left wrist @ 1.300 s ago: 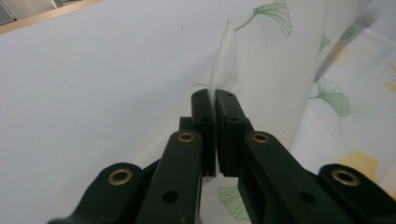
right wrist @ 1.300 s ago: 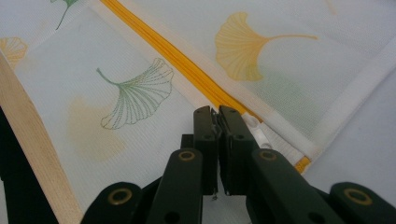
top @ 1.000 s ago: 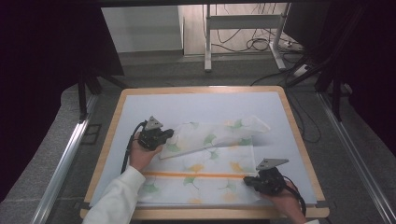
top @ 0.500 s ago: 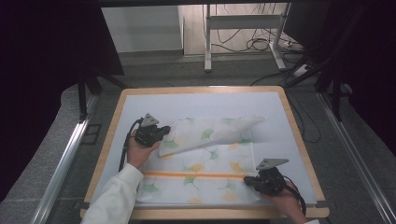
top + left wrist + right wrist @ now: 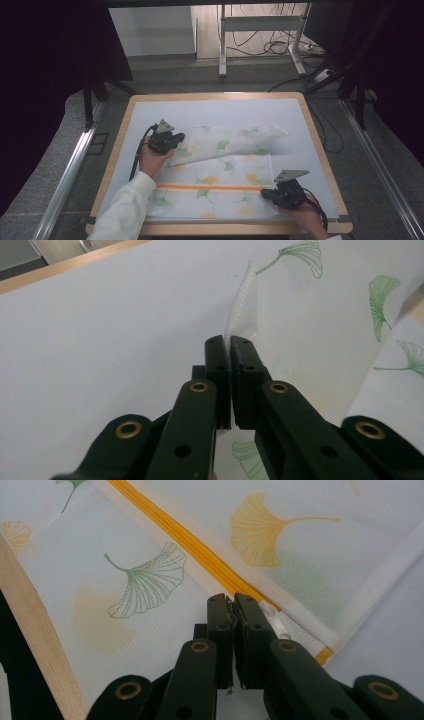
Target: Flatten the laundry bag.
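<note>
White mesh printed with green and yellow ginkgo leaves makes up the laundry bag [image 5: 215, 180], which lies spread on the pale top of the desk [image 5: 220, 107], toward its near half. An orange zipper [image 5: 210, 188] runs straight across the bag from side to side, with a white tape border along it; in the right gripper view the zipper [image 5: 190, 542] shows as a bright yellow-orange band ending at the bag's bound edge. The far part of the bag is folded over toward the right, so that a long tilted flap [image 5: 227, 142] lies across the flat layer, its far right corner resting on the bare desk.

At the flap's left end the left tongs [image 5: 176, 140] are clenched on the mesh. In the left gripper view the left tongs [image 5: 230, 347] pinch a thin upright fold of the weave [image 5: 242, 305] between the closed jaws, raised off the desk surface beneath.

At the bag's near right corner the right tongs [image 5: 265, 192] sit low, by the zipper's end. In the right gripper view the right tongs [image 5: 231, 605] are closed together; what looks like the white zipper tape lies just at their tips, but whether they grip it I cannot tell.

A light wooden rim [image 5: 320, 150] frames the desk, with grey floor [image 5: 390, 165] around it.
</note>
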### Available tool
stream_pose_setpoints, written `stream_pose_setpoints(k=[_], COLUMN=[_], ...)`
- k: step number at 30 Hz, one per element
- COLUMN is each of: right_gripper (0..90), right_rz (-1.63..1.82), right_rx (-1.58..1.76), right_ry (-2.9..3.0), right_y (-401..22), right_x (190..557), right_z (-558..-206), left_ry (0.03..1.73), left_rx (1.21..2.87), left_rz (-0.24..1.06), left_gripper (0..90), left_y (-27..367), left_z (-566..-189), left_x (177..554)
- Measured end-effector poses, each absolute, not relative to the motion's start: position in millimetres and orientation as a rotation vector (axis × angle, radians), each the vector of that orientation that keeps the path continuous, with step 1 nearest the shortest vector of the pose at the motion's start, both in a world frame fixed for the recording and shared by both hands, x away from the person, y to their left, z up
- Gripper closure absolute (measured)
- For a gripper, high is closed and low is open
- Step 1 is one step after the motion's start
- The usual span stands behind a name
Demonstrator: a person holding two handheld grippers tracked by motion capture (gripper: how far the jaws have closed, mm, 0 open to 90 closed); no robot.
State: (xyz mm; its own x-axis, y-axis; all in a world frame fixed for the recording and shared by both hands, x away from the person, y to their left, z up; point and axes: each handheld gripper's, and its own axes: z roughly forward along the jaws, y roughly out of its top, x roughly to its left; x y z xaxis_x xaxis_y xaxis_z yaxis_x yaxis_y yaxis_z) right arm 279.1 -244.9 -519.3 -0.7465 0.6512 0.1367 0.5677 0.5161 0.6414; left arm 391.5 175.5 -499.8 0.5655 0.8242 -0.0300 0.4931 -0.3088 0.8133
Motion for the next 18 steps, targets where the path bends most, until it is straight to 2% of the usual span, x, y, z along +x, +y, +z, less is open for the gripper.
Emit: stream_pose_setpoints(k=[5, 18], right_gripper=[85.2, 85.2], right_rz=[1.036, 1.036], right_rx=[1.057, 1.056], right_ry=[2.628, 2.629], right_y=[-244, -244], right_x=[279, 279], right_z=[-519, -519], left_ry=[1.083, 1.13], left_rx=[1.958, 1.951], left_rz=[0.503, 0.591], left_gripper=[87.8, 87.6], left_y=[179, 197], left_z=[-496, -485], left_x=[403, 435])
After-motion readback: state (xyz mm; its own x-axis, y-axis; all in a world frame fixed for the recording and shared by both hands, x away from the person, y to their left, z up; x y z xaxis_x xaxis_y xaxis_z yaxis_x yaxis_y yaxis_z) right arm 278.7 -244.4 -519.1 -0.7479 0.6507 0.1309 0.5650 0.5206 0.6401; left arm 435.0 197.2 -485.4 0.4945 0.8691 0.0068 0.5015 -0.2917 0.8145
